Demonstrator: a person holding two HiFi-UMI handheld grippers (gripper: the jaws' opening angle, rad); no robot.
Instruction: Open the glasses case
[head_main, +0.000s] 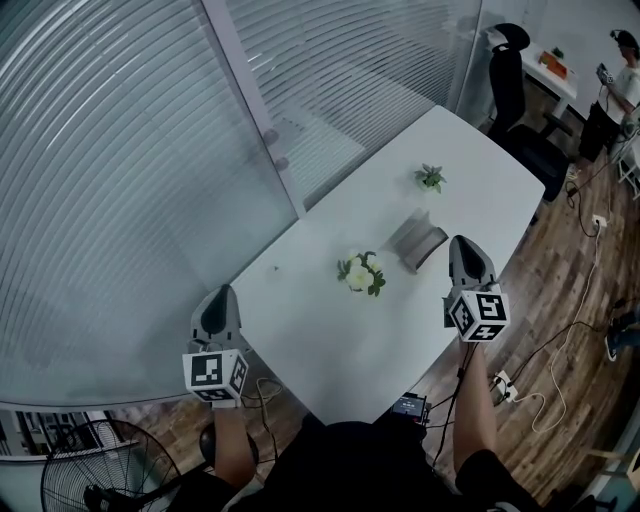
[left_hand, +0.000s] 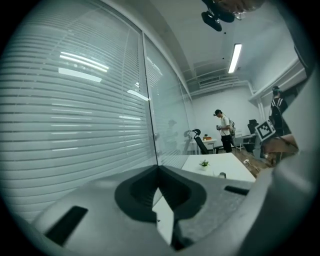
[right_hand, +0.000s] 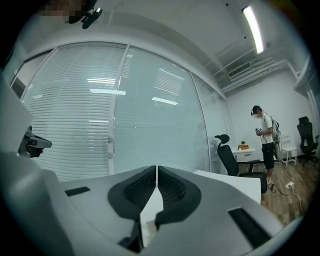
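A grey glasses case (head_main: 418, 243) lies on the white table (head_main: 330, 340) with its lid raised, between two small plants. My right gripper (head_main: 466, 241) hovers just right of the case, over the table's right edge, and touches nothing. In the right gripper view its jaws (right_hand: 157, 170) stand almost together with nothing between them. My left gripper (head_main: 222, 293) is held off the table's left front corner, far from the case. Its jaws (left_hand: 159, 168) meet at the tips and are empty.
A white-flowered plant (head_main: 361, 272) stands left of the case and a small green plant (head_main: 430, 178) behind it. A slatted glass wall (head_main: 120, 150) runs along the left. A black office chair (head_main: 515, 80) stands beyond the table's far end, with a person (left_hand: 225, 130) further back. Cables and a power strip (head_main: 503, 383) lie on the wooden floor at right.
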